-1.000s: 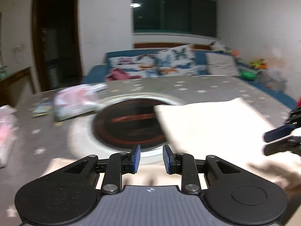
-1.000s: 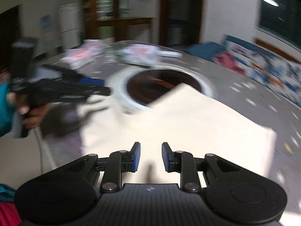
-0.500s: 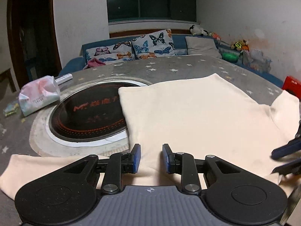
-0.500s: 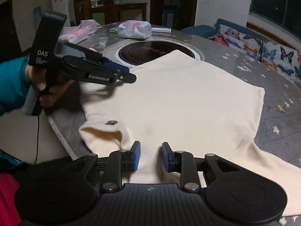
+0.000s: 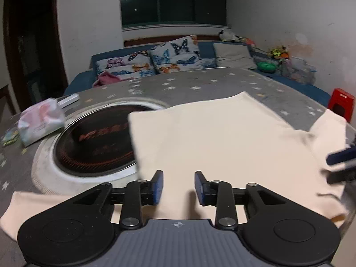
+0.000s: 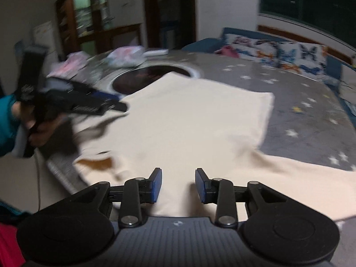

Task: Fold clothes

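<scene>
A cream long-sleeved top (image 5: 222,140) lies spread on the grey star-patterned table (image 5: 200,84), one corner over the round hob. My left gripper (image 5: 179,187) hovers over its near edge. Its jaws are opening, and the cloth lies under the gap, not pinched. In the right wrist view the same top (image 6: 189,122) fills the middle, collar at the lower left. My right gripper (image 6: 178,184) is over the hem side, jaws opening too, with nothing pressed between the pads. The other gripper shows in each view: the right one (image 5: 341,158) and the left one (image 6: 89,104), held by a hand in a teal sleeve.
A round dark hob (image 5: 95,142) is set into the table. A tissue pack (image 5: 40,120) and a white remote (image 5: 69,99) lie beyond it. A sofa with butterfly cushions (image 5: 173,55) stands behind, and a red stool (image 5: 340,104) is at the right. The table edge (image 6: 60,173) runs near the collar.
Both grippers' jaws stand wider apart than in the earlier frames. Both views have shifted across the top, and the left gripper in the right wrist view has slid leftward.
</scene>
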`<state>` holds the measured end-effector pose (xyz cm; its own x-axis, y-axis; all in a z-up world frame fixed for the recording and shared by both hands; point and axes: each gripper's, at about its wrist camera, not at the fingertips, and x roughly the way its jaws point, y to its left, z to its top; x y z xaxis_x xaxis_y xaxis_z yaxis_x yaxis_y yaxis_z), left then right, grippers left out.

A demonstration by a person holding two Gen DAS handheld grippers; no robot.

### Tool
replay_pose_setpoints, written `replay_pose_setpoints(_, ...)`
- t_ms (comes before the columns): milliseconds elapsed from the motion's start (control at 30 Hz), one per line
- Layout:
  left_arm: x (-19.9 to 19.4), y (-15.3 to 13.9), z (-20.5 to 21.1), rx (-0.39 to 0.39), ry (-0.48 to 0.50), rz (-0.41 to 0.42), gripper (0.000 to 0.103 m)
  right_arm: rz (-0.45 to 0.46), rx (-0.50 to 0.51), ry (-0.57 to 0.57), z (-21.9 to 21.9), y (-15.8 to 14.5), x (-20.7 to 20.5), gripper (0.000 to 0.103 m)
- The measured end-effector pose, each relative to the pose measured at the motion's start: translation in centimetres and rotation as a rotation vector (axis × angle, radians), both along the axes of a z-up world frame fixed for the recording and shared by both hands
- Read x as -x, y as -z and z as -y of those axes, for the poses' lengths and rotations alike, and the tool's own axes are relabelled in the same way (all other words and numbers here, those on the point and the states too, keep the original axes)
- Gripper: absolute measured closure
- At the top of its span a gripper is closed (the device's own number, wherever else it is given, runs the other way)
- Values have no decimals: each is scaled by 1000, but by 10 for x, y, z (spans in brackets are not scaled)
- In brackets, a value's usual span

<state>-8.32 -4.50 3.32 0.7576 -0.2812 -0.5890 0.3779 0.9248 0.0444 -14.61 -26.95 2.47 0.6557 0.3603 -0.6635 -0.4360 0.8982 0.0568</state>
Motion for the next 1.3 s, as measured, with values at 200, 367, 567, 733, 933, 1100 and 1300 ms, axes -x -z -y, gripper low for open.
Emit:
replay_pose_setpoints(200, 1, -5, 34, 6, 86, -12, 60, 15, 19, 175, 45, 2, -9, 69)
replay_pose_setpoints(367, 3, -5, 62, 6, 151, -31, 57, 3, 33, 317, 85, 11, -14, 69)
replay_pose_setpoints(567, 8, -4, 93, 4, 221, -37, 56, -16, 48, 488, 130, 20, -19, 69)
replay_pose_setpoints(733, 10, -3, 111, 2, 251, -40, 55, -11, 39, 603, 159, 22, -21, 69)
replay_pose_setpoints(933, 15, 0, 124, -8, 271, -45, 54, -7, 30, 688, 180, 25, -21, 69)
replay_pose_setpoints(1100, 17, 3, 131, -18, 282, -52, 54, -3, 7, 742, 192, 28, -24, 70)
replay_pose_setpoints(1300, 16, 4, 133, -20, 280, -57, 52, 8, -17, 778, 198, 29, -25, 71)
